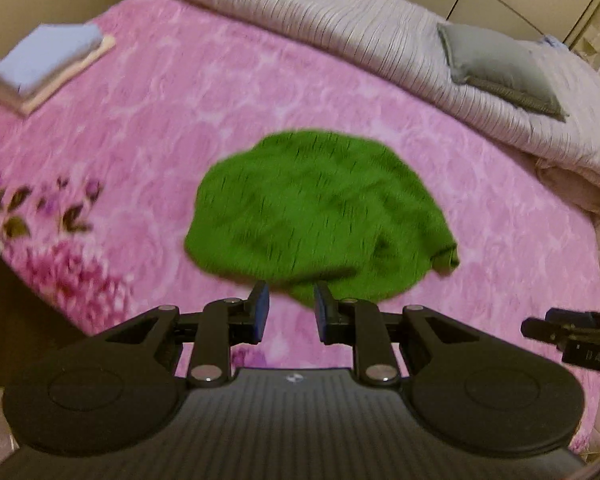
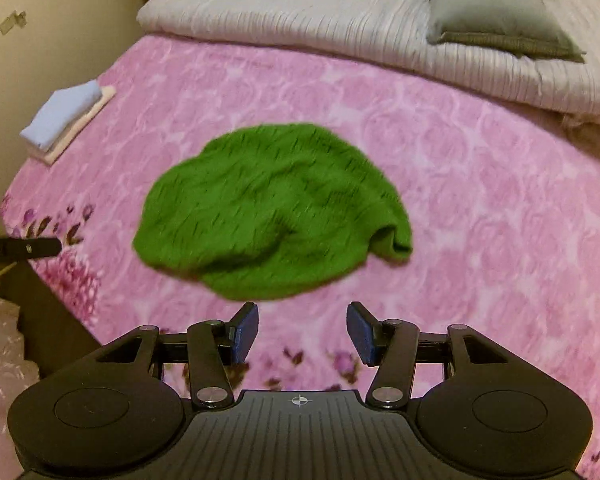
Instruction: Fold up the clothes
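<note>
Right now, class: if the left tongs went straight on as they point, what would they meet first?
Most likely the near edge of the green knitted garment lying on the pink blanket; the open left tongs sit just short of it, though depth is unclear.

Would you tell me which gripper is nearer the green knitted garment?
Left. The left gripper has its open fingertips at the green knitted garment's near edge; the right gripper, also open, sits slightly short of it.

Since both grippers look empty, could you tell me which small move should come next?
Probably lower the left gripper onto the near edge of the green knitted garment: it lies crumpled on the pink blanket, both grippers are open, and the left is nearest.
</note>
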The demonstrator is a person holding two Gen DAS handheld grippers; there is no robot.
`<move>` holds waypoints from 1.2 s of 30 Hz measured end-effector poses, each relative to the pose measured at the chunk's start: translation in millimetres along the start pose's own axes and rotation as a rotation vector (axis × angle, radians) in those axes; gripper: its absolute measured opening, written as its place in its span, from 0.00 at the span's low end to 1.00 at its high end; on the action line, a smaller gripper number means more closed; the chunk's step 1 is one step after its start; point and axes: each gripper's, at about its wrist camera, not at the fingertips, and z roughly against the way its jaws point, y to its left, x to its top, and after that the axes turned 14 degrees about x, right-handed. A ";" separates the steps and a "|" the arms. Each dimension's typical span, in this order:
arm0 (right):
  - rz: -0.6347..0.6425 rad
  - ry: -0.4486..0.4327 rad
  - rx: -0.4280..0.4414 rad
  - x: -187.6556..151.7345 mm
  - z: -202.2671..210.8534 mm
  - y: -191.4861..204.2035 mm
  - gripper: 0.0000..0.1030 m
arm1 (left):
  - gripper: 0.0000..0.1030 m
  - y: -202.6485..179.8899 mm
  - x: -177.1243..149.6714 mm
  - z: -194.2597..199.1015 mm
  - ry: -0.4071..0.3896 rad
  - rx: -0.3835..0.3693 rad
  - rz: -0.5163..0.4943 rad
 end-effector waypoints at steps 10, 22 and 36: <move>-0.007 0.010 -0.003 -48.8 28.5 11.3 0.51 | 0.23 -21.8 -62.5 18.5 0.010 0.064 -0.104; -0.018 0.018 0.012 -125.1 48.8 17.1 0.51 | 0.30 -27.9 -142.3 50.2 0.014 0.092 -0.126; -0.022 -0.042 0.001 -135.7 72.3 15.9 0.51 | 0.31 -25.0 -155.9 69.7 -0.032 0.085 -0.114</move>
